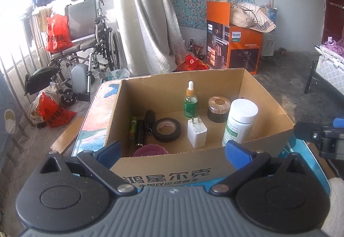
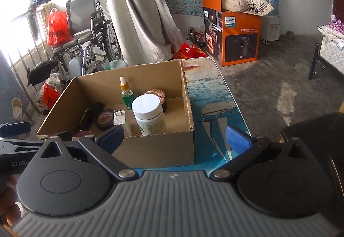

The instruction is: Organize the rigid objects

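- The left tongs [image 1: 174, 151] stand wide apart with nothing gripped, hovering at the near wall of the cardboard box [image 1: 167, 170] on the bench [image 1: 92, 120].
- The right tongs [image 2: 175, 137] are likewise spread wide and empty, at the box's near right corner, one pad over the box and the other over the bare bench.
- Straight ahead of the left tongs, inside the box, sits a white charger plug [image 1: 196, 132], with a roll of black tape [image 1: 166, 129] just to its left.
- Further left lie a green stick [image 1: 132, 127], a dark tube [image 1: 140, 132] and a black key fob [image 1: 149, 120], side by side.
- Beyond the plug a green dropper bottle [image 1: 190, 101] stands upright; to its right is a dark jar with a ribbed gold lid [image 1: 218, 109].
- A white-capped pill bottle [image 1: 239, 120] stands nearest the left tongs' right finger.
- Something pink [image 1: 150, 150] peeks up just behind the near wall.
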Action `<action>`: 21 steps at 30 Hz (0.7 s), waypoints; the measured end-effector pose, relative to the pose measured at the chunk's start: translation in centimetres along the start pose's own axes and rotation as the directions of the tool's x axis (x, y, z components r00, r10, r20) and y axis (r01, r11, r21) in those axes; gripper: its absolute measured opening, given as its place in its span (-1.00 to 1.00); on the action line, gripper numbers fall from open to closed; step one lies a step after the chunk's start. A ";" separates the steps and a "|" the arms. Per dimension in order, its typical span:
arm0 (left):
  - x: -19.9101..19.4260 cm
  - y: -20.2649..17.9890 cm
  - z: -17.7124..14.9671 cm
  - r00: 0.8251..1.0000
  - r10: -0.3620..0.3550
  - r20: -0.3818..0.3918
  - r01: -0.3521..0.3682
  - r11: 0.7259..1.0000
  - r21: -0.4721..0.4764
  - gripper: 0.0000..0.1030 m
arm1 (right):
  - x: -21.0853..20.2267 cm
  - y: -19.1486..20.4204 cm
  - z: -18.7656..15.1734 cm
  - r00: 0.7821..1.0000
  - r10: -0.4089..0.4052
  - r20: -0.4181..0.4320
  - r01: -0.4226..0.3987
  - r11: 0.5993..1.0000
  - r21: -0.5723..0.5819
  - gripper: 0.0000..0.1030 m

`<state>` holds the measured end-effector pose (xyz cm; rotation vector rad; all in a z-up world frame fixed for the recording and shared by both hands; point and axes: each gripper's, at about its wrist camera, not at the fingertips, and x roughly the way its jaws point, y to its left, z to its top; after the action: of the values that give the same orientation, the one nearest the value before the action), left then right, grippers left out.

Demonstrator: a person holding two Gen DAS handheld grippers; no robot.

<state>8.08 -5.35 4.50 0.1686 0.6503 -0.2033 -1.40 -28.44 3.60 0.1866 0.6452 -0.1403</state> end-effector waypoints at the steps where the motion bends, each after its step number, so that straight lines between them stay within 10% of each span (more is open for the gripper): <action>1: 0.1 -0.1 0.0 1.000 0.012 -0.008 -0.012 1.000 0.004 1.00 | 0.2 0.3 -0.2 1.000 -0.001 -0.008 0.001 1.000 -0.009 0.97; 21: 2.4 1.2 -0.1 0.988 -0.006 -0.155 -0.007 0.996 -0.085 1.00 | 3.8 2.9 -0.1 0.995 0.002 -0.100 -0.007 0.999 -0.052 0.97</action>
<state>10.21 -4.53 3.06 0.1033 0.8126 -0.1626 2.10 -25.86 1.55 0.1449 0.7477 -0.1101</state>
